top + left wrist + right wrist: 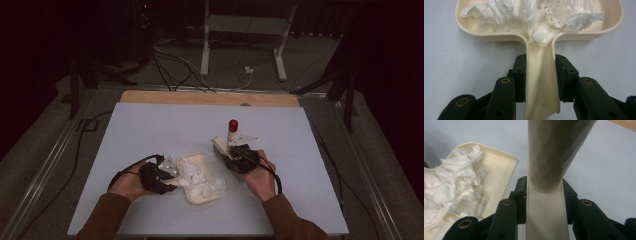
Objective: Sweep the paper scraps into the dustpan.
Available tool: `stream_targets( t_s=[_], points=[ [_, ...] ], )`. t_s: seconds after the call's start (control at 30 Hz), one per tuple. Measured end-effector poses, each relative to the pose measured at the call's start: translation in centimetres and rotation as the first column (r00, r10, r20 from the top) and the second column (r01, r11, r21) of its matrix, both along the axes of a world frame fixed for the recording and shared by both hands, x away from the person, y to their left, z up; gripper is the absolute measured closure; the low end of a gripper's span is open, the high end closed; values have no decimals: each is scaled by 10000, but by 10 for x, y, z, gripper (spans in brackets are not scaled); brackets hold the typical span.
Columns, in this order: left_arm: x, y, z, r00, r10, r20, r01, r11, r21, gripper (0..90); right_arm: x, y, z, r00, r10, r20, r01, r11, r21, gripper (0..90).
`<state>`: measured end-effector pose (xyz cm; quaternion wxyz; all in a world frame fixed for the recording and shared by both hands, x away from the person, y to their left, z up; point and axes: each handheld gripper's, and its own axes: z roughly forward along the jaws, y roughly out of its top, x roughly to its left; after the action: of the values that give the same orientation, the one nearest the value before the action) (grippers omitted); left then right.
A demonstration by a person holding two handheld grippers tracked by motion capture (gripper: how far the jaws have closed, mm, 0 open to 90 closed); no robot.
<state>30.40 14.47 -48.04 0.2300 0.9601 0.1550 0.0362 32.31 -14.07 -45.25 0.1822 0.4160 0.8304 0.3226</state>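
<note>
A cream-coloured dustpan (202, 192) is lying flat on the pale blue table (150, 130), near the front edge and a little left of the middle. Its shallow tray is carrying a heap of crumpled white tissue paper (197, 176), and some pieces are spilling over the right rim onto the table. In the left gripper view the paper (536, 17) is reaching down to the mouth of the dustpan handle (541, 82).

The left gripper (167, 176) is gripping this flat handle: its black jaws are closed only as far as the handle's width, pressing on both edges.

The right gripper (235, 155) is holding a brush (231, 137), just right of the dustpan. The brush has a cream handle (546, 215) with a red tip (233, 123), which is pointing up and away from the person. The jaws are standing narrowly apart, clamped on both sides of the handle. In the right gripper view the dustpan (496, 172) is lying to the left, apart from the brush.
</note>
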Motion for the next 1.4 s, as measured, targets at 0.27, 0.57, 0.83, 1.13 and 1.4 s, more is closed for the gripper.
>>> stream_targets(
  t_s=[0.27, 0.57, 0.83, 1.13, 1.4],
  points=[
    [-3, -3, 0, 9999, 57, 84, -59, 9997, 221, 663, -8, -4, -7, 9978, -668, 6, 668, 9965, -503, 669],
    [-4, -6, -1, 9998, 157, 95, -160, 9994, 292, 663, -15, 9, -9, 9952, -877, -441, 872, 9961, -117, 669],
    [-4, -8, -2, 9998, 195, 69, -197, 9992, 338, 663, -19, 27, -8, 9958, -730, -558, 738, 9972, 118, 670],
    [-5, -10, -3, 9996, 285, 50, -286, 9993, 225, 663, -22, 49, -3, 9969, -322, -715, 366, 9974, 613, 670],
    [-6, -11, -7, 9988, 483, -35, -483, 9988, -30, 663, -28, 70, -3, 9968, 158, -782, -117, 9986, 522, 670]
  ],
)
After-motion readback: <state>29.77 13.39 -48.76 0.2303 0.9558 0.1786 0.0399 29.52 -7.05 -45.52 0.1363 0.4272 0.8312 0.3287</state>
